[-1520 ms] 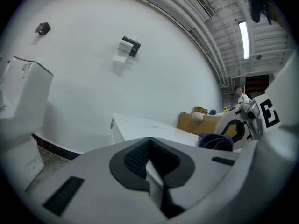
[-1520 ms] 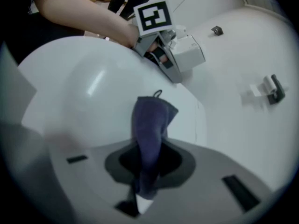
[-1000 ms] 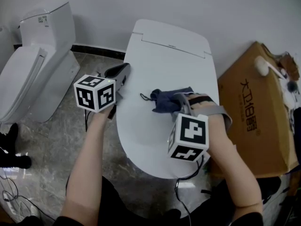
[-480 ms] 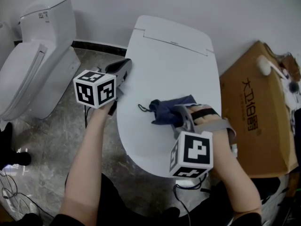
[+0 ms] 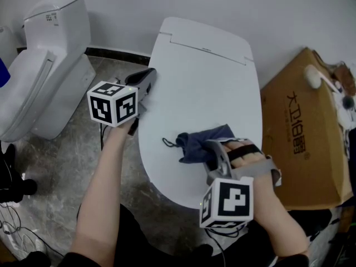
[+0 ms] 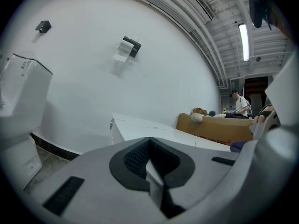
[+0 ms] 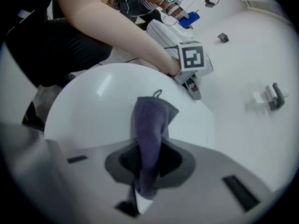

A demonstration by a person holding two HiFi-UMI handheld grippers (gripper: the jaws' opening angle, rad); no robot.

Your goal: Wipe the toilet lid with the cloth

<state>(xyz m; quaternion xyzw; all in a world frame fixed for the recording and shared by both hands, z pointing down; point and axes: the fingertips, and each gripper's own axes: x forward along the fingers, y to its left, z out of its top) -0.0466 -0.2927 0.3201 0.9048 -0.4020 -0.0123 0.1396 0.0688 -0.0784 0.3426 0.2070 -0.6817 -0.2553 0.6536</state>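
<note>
A white toilet lid (image 5: 200, 88) fills the middle of the head view. A dark blue cloth (image 5: 197, 143) lies on its near right part, with a loop trailing left. My right gripper (image 5: 210, 152) is shut on the cloth; in the right gripper view the cloth (image 7: 150, 139) hangs from between the jaws onto the lid (image 7: 93, 106). My left gripper (image 5: 146, 82) rests shut at the lid's left edge, nothing in its jaws. In the left gripper view, my left gripper (image 6: 152, 169) points along the lid (image 6: 154, 129).
A second white toilet (image 5: 44, 65) stands at the left on the marbled floor (image 5: 55, 177). A brown cardboard box (image 5: 303, 132) with items on top sits close to the lid's right side. The wall (image 5: 222, 4) is behind. Cables (image 5: 11, 227) lie at the bottom left.
My right gripper has dragged the cloth toward the lid's near edge, a little right. The left gripper has stayed at the lid's left edge.
</note>
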